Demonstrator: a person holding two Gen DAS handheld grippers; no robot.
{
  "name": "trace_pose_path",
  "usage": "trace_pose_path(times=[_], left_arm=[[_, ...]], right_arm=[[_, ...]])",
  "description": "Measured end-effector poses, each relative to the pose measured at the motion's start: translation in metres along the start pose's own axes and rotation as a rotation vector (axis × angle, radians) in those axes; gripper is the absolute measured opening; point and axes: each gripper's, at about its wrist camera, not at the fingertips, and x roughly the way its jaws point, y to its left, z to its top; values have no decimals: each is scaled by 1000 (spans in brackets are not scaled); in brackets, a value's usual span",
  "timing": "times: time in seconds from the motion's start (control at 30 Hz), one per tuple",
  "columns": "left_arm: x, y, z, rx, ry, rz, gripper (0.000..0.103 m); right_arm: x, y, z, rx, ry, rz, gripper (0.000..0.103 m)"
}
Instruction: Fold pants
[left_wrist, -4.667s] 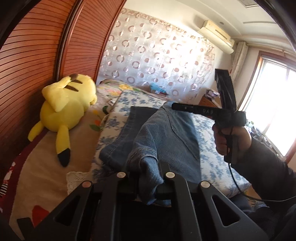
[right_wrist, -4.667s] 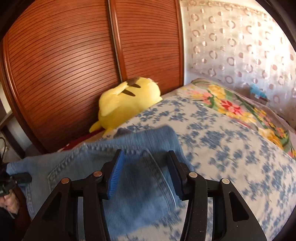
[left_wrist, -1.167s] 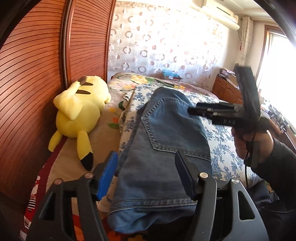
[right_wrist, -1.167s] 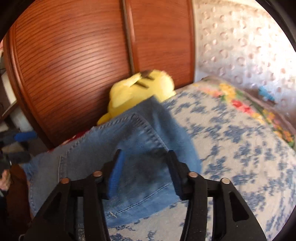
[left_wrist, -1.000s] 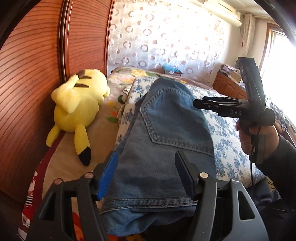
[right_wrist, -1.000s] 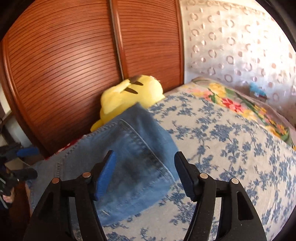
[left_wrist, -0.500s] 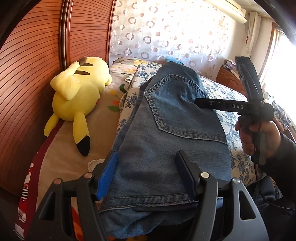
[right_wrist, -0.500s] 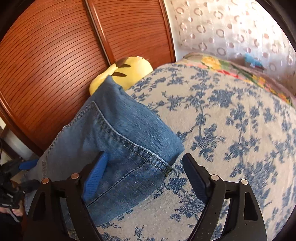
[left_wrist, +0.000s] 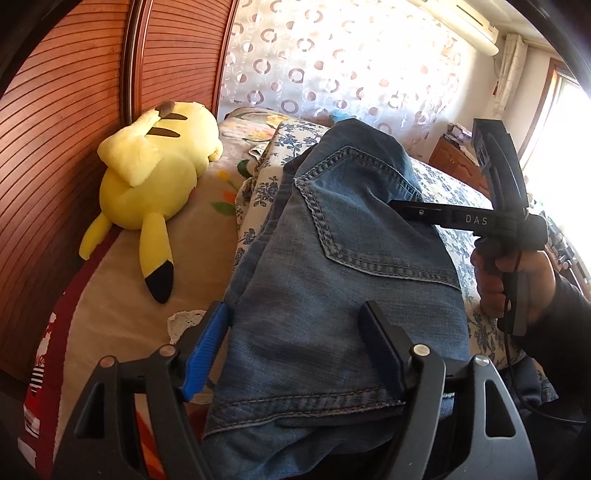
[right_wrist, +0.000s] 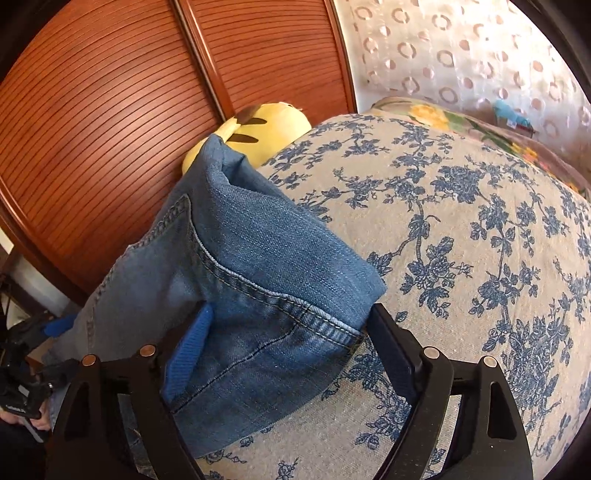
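Both tongs have lowered the folded jeans (left_wrist: 332, 258) onto the blue-flowered bedspread (right_wrist: 461, 240). Left tongs (left_wrist: 295, 350) have just opened; right tongs (right_wrist: 288, 343) stand apart, denim between unclamped. Bedspread bare rightward; yellow plush toy (left_wrist: 155, 177) left.

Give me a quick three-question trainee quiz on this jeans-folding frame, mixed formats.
1. True or false: the folded jeans lie on the blue floral bedspread.
2. Which toy lies beside the jeans, by the wooden doors? A) yellow plush toy B) brown bear C) red ball
3. Fill in: the left hand-held gripper has its jaws ____ over the denim.

Key: 1 true; 2 A; 3 open. The left hand-held gripper's jaws have just been opening, with denim between them but not pinched.
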Motion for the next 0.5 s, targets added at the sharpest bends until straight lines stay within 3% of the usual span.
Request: trace_pose_path(times=[0.13,0.4,0.5], left_arm=[[2,0,1,6,-4,-8,75],[7,8,0,-8,2,-63,65],[7,7,1,0,1,-62,54]], right_arm=[[0,0,1,13,7,20,78],[-1,-4,1,57,29,101,61],[-1,-3,1,61,29,142,46]])
